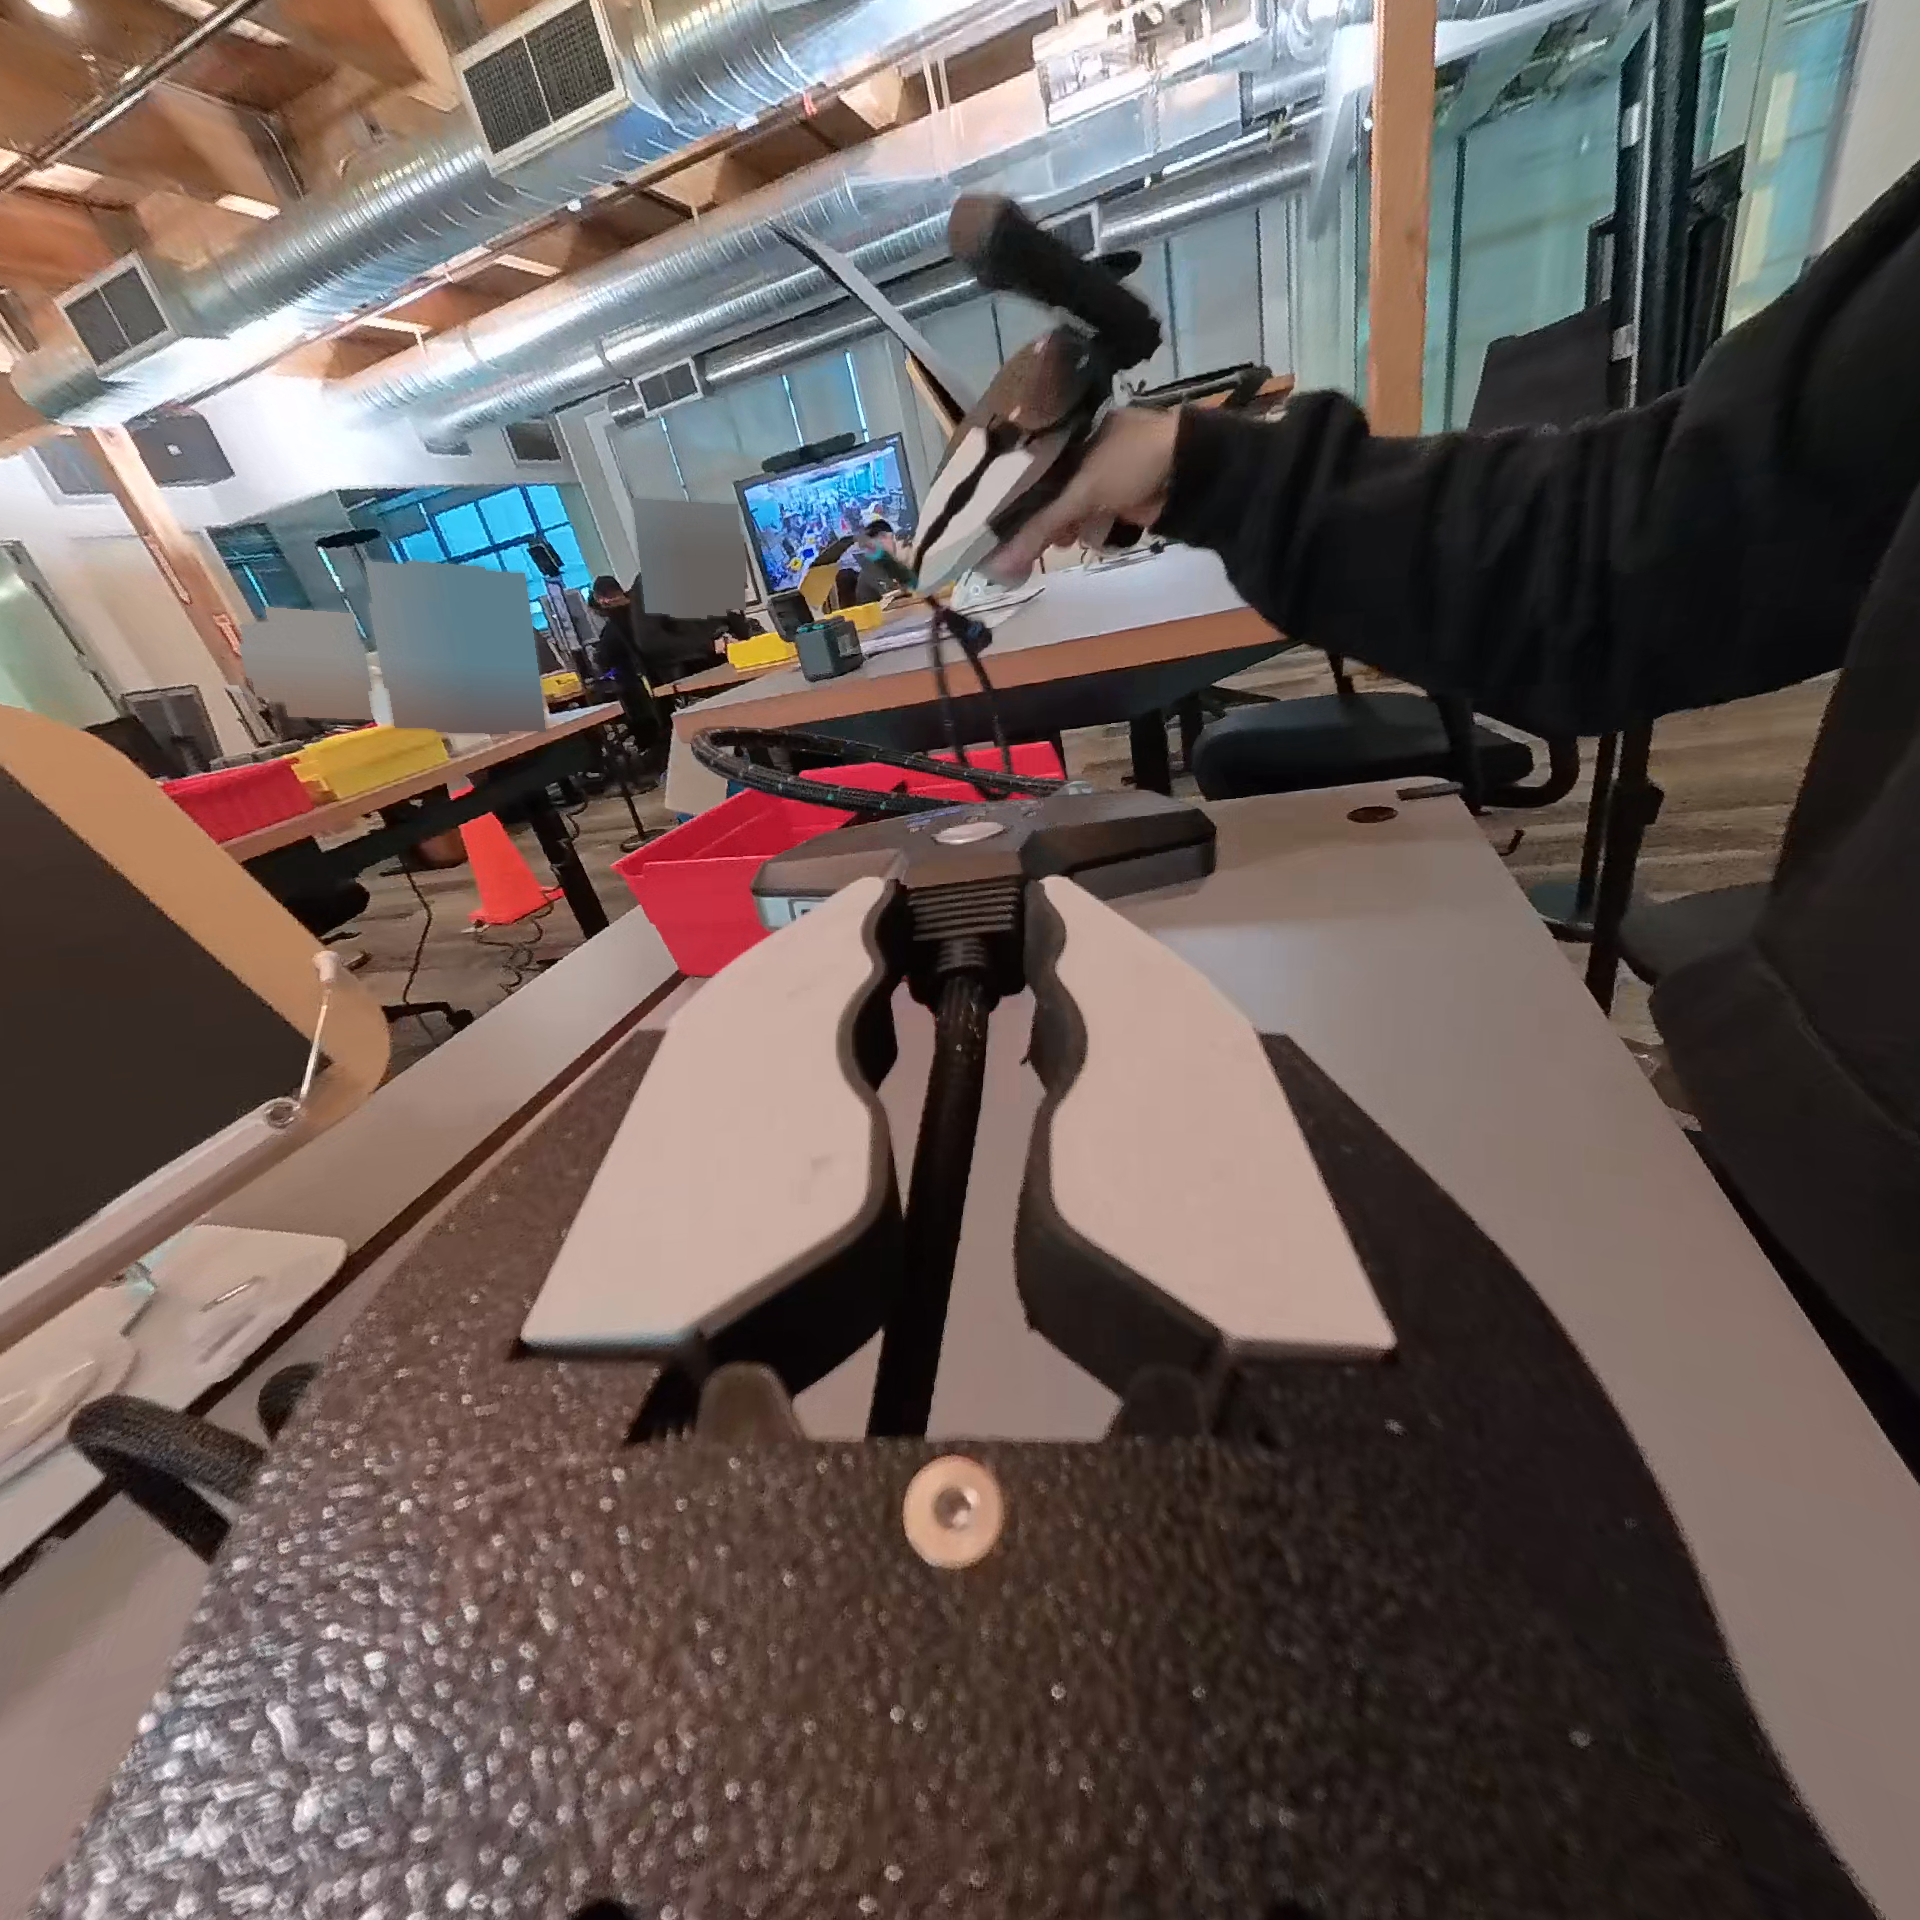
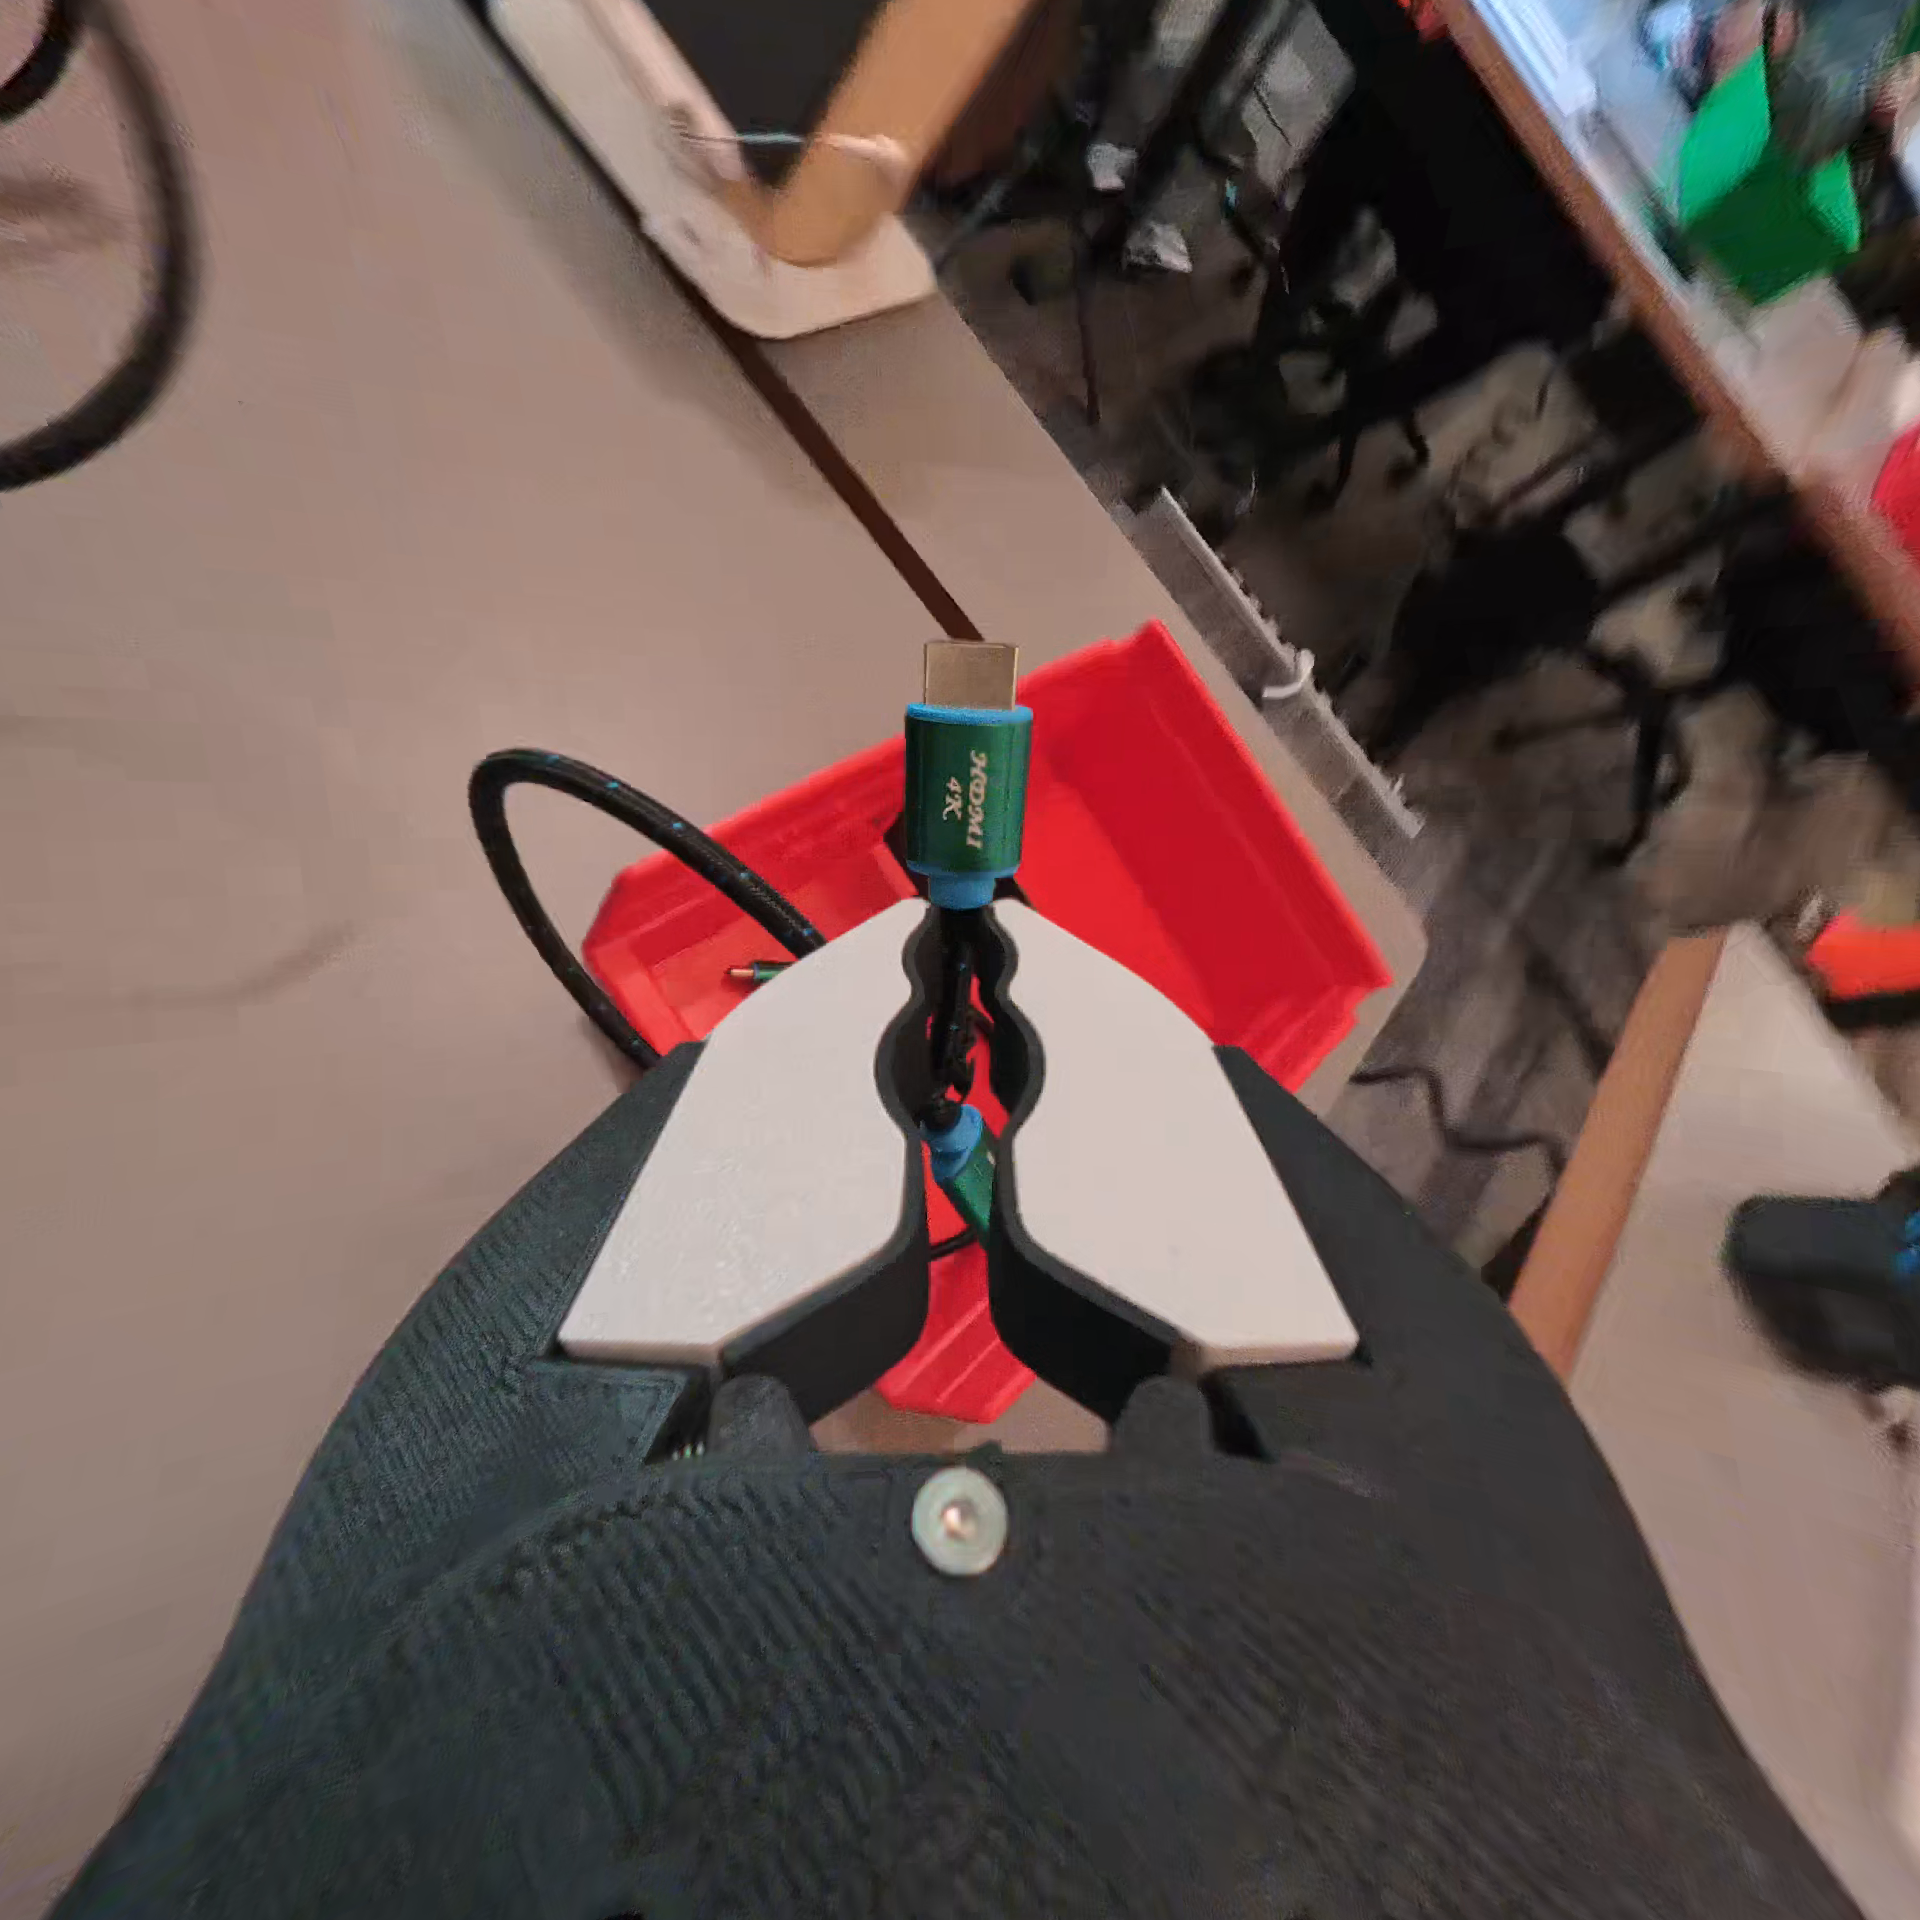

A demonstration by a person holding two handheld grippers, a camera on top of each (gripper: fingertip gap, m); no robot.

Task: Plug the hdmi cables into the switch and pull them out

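In the left wrist view a black T-shaped HDMI switch [image 1: 1091, 836] lies on the grey table [image 1: 1403, 987]. My left gripper [image 1: 964, 902] is shut on the ribbed collar of the switch's own black braided lead [image 1: 940, 1122], which runs back between the fingers. My right gripper [image 2: 961, 920] is shut on a black braided HDMI cable [image 2: 561, 883] just behind its green and blue plug [image 2: 966, 800]. The plug's gold tip points away, above a red bin [image 2: 1164, 862]. In the left wrist view the right gripper [image 1: 935, 561] is raised above and behind the switch, apart from it.
A second green plug [image 2: 971, 1174] shows low between the right fingers, over the bin. A wooden stand with a black panel [image 1: 156, 935] is at the left. A person's black sleeve [image 1: 1558, 540] crosses on the right. The red bin [image 1: 727, 883] sits at the table's far edge.
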